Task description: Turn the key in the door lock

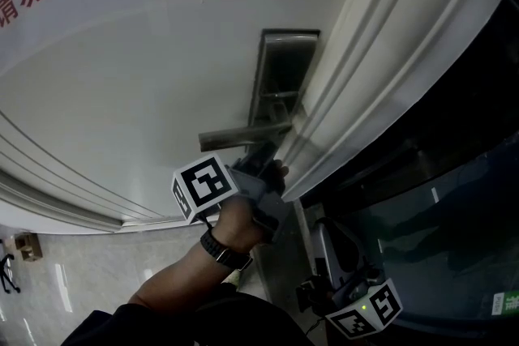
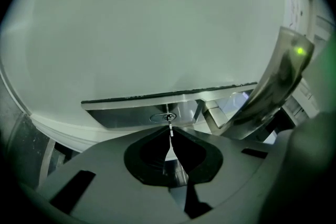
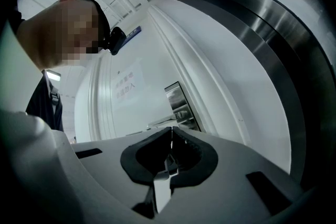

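A white door (image 1: 146, 93) fills the head view, seen steeply from above, with the left gripper (image 1: 268, 160) raised to the lock just under a lever handle (image 1: 243, 138). Its jaws are pinched on a key (image 2: 171, 132), seen edge-on as a thin bright sliver whose tip sits in the keyhole (image 2: 167, 117). The right gripper (image 3: 171, 131) hangs low and away from the lock, its jaws pressed together on nothing. The likely trouble is slipping. The key is thin, smooth metal held only by its flat faces, so a twist could spin the pads around it rather than turn it. If the gripper is not lined up with the keyhole, the turn could bend the blade or pull it out. The handle sits close above and could block the gripper as it rotates. The lock plate (image 1: 280, 77) is a tall brushed-metal rectangle, dull grey with soft reflections. The handle is a straight metal bar. The door is glossy and painted, and raised, rounded mouldings run along its edge. The jaw pads are dark and matte, set in pale smooth plastic.
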`<action>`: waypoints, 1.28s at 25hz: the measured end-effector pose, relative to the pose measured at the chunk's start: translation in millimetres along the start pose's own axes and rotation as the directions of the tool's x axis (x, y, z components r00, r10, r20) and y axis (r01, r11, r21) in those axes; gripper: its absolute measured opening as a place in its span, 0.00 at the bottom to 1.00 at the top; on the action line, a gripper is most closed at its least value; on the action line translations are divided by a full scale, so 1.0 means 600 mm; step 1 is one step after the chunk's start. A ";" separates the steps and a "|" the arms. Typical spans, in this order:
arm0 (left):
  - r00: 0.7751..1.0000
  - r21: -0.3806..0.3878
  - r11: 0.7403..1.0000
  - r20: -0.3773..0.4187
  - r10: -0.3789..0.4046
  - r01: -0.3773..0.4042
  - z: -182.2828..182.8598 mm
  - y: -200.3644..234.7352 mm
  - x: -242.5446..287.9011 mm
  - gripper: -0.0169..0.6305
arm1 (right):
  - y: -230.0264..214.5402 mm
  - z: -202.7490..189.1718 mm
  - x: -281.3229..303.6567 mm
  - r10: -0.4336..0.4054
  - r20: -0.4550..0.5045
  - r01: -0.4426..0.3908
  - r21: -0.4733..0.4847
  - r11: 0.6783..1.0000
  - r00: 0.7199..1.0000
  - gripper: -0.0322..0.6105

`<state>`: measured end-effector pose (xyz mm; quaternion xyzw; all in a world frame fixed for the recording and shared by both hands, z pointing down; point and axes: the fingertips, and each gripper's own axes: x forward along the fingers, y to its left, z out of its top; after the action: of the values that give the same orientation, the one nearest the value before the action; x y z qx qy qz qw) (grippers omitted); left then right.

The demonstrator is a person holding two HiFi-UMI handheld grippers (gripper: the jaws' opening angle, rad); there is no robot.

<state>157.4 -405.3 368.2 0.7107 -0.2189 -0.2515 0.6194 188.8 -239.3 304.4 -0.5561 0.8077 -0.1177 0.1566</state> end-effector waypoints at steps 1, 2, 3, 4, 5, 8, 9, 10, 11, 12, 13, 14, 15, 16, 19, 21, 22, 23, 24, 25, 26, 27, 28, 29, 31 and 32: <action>1.000 -0.004 1.000 -0.006 -0.002 0.002 0.000 0.000 0.001 0.04 | 0.000 0.000 0.002 0.001 -0.001 -0.001 -0.001 1.000 1.000 0.08; 1.000 -0.009 1.000 -0.011 -0.004 0.004 0.001 0.001 0.001 0.04 | 0.000 0.000 0.003 0.001 -0.002 -0.001 -0.001 1.000 1.000 0.08; 1.000 -0.013 1.000 -0.014 -0.006 0.006 0.001 0.001 0.002 0.04 | 0.000 0.000 0.004 0.001 -0.002 -0.001 -0.001 1.000 1.000 0.08; 1.000 -0.017 1.000 -0.017 -0.007 0.007 0.002 0.001 0.003 0.04 | 0.000 0.000 0.005 0.001 -0.002 -0.001 -0.001 1.000 1.000 0.08; 1.000 -0.018 1.000 -0.018 -0.008 0.008 0.002 0.001 0.003 0.04 | 0.000 0.000 0.005 0.001 -0.001 -0.001 -0.001 1.000 1.000 0.08; 1.000 0.003 1.000 -0.014 -0.018 0.018 0.004 -0.001 0.004 0.04 | 0.000 0.000 0.002 -0.005 0.000 0.005 -0.006 1.000 1.000 0.08; 1.000 0.017 1.000 -0.011 -0.025 0.025 0.004 -0.002 0.004 0.04 | 0.000 0.000 -0.001 -0.008 0.002 0.008 -0.009 1.000 1.000 0.08; 0.999 0.028 0.999 -0.005 -0.033 0.033 0.005 -0.003 0.005 0.04 | 0.001 0.001 -0.003 -0.011 0.005 0.011 -0.013 1.000 1.000 0.08; 0.999 0.035 0.999 0.001 -0.040 0.040 0.005 -0.004 0.005 0.04 | 0.001 0.002 -0.005 -0.013 0.008 0.013 -0.017 1.000 1.000 0.08; 0.999 0.042 0.998 0.007 -0.045 0.045 0.005 -0.004 0.004 0.04 | 0.002 0.002 -0.007 -0.014 0.010 0.014 -0.021 1.000 1.000 0.08; 0.999 0.050 0.998 0.013 -0.047 0.046 0.004 -0.005 0.003 0.04 | 0.004 0.002 -0.008 -0.014 0.009 0.015 -0.026 1.000 1.000 0.08; 0.999 0.057 0.997 0.017 -0.046 0.045 0.002 -0.006 0.002 0.04 | 0.005 0.002 -0.008 -0.014 0.006 0.014 -0.032 0.999 1.000 0.08; 0.999 0.064 0.997 0.018 -0.045 0.044 -0.001 -0.006 0.000 0.04 | 0.007 0.000 -0.006 -0.012 0.000 0.012 -0.039 0.999 1.000 0.08; 0.999 0.069 0.997 0.016 -0.044 0.043 -0.004 -0.007 -0.002 0.04 | 0.010 -0.001 -0.003 -0.005 -0.008 0.005 -0.045 0.999 1.000 0.08; 0.999 0.075 0.996 0.002 -0.041 0.040 -0.016 -0.007 -0.007 0.04 | 0.033 -0.006 0.015 0.040 -0.040 -0.043 -0.075 0.996 0.998 0.08; 0.999 0.078 0.996 -0.005 -0.039 0.039 -0.023 -0.009 -0.013 0.04 | 0.053 -0.006 0.023 0.069 -0.054 -0.074 -0.093 0.993 0.996 0.08; 0.999 0.079 0.996 -0.007 -0.039 0.039 -0.026 -0.010 -0.016 0.04 | 0.061 -0.005 0.024 0.079 -0.057 -0.084 -0.097 0.992 0.995 0.08; 0.999 0.081 0.996 -0.009 -0.039 0.040 -0.029 -0.011 -0.020 0.04 | 0.067 -0.004 0.025 0.087 -0.057 -0.092 -0.098 0.991 0.995 0.08; 0.999 0.085 0.996 -0.012 -0.040 0.041 -0.032 -0.013 -0.024 0.04 | 0.072 -0.003 0.024 0.094 -0.056 -0.099 -0.098 0.990 0.994 0.08; 0.999 0.089 0.995 -0.017 -0.042 0.044 -0.036 -0.015 -0.028 0.04 | 0.076 -0.002 0.022 0.100 -0.055 -0.105 -0.098 0.990 0.994 0.08; 0.999 0.097 0.994 -0.024 -0.046 0.048 -0.040 -0.018 -0.032 0.04 | 0.081 -0.001 0.020 0.105 -0.054 -0.110 -0.098 0.989 0.993 0.08; 0.998 0.107 0.993 -0.033 -0.049 0.053 -0.046 -0.021 -0.037 0.04 | 0.085 0.000 0.018 0.110 -0.054 -0.115 -0.099 0.988 0.992 0.08; 0.998 0.119 0.991 -0.044 -0.052 0.057 -0.053 -0.024 -0.042 0.04 | 0.090 0.000 0.015 0.115 -0.053 -0.120 -0.101 0.988 0.992 0.08; 0.997 0.133 0.989 -0.056 -0.053 0.060 -0.061 -0.027 -0.047 0.04 | 0.095 0.001 0.012 0.120 -0.053 -0.125 -0.104 0.987 0.991 0.08; 0.996 0.165 0.984 -0.079 -0.049 0.062 -0.078 -0.030 -0.058 0.04 | 0.106 0.001 0.005 0.127 -0.055 -0.132 -0.114 0.985 0.990 0.07; 0.995 0.185 0.981 -0.089 -0.049 0.064 -0.086 -0.033 -0.064 0.04 | 0.112 0.001 0.001 0.130 -0.057 -0.136 -0.121 0.983 0.990 0.07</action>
<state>160.1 -339.0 357.1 0.7817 -0.1951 -0.2172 0.5511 130.9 -216.4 279.3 -0.5064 0.8525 -0.0696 0.1094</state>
